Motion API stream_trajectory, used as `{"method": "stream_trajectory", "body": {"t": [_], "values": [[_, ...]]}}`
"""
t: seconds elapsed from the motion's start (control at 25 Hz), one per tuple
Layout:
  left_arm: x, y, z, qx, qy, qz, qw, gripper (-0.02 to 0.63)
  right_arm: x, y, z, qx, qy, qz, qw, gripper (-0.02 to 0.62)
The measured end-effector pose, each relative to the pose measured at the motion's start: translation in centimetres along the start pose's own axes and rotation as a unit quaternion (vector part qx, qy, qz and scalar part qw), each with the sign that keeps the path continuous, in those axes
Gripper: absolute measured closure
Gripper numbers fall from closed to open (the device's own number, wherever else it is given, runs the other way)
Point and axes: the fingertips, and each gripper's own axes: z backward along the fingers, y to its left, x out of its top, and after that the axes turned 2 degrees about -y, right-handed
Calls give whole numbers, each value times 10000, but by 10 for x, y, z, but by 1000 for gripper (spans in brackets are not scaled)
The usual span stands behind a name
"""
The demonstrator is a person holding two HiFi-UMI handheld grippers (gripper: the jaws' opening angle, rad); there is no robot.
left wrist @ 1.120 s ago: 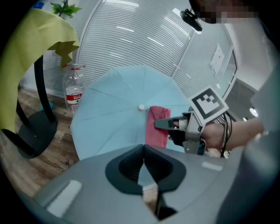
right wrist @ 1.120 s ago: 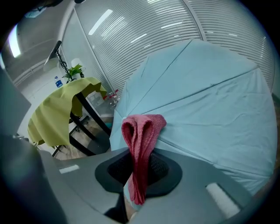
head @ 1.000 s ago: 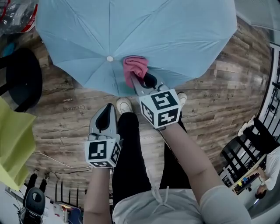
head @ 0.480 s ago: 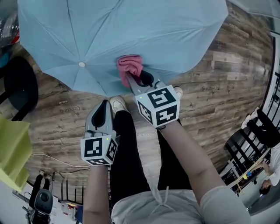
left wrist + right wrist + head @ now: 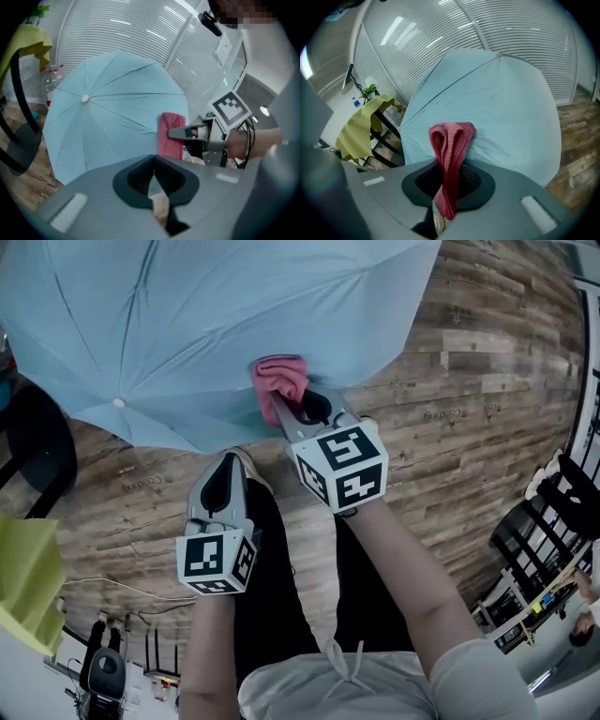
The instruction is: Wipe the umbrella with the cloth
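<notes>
A light blue open umbrella [image 5: 187,324] lies on the wooden floor, its white centre tip [image 5: 119,402] at the left. My right gripper [image 5: 278,404] is shut on a bunched pink cloth [image 5: 279,379] and presses it against the canopy near the front edge. The right gripper view shows the cloth [image 5: 450,145] pinched between the jaws, with the umbrella [image 5: 501,103] behind it. My left gripper [image 5: 225,463] is shut and holds nothing, just short of the canopy's rim. In the left gripper view the umbrella [image 5: 108,108], the cloth [image 5: 171,133] and the right gripper [image 5: 185,133] are ahead.
A black chair [image 5: 37,442] stands at the left with a yellow cloth [image 5: 28,587] near it. Black racks [image 5: 544,531] line the right side. A plastic bottle [image 5: 49,84] stands by the blinds behind the umbrella. The person's legs [image 5: 272,577] are below the grippers.
The umbrella has shifted left under the cloth, its centre tip moving well to the left and down. Both grippers have stayed about where they were.
</notes>
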Motion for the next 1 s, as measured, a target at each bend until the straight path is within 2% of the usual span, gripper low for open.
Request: {"method": "stream_trajectory", "body": {"t": [0.6,0.8,1.0], "values": [[0,-93,-58,-164,302,-336,9988,598,2,-106,50,87,158,-84,9998,537],[6,-114,-77,-127,286,-319,9990,598,4,-129,57,236,182,-10,9996,537],[10,-140,-95,-149,287,-273,9991,599,9,-165,64,119,196,7,9997,537]]}}
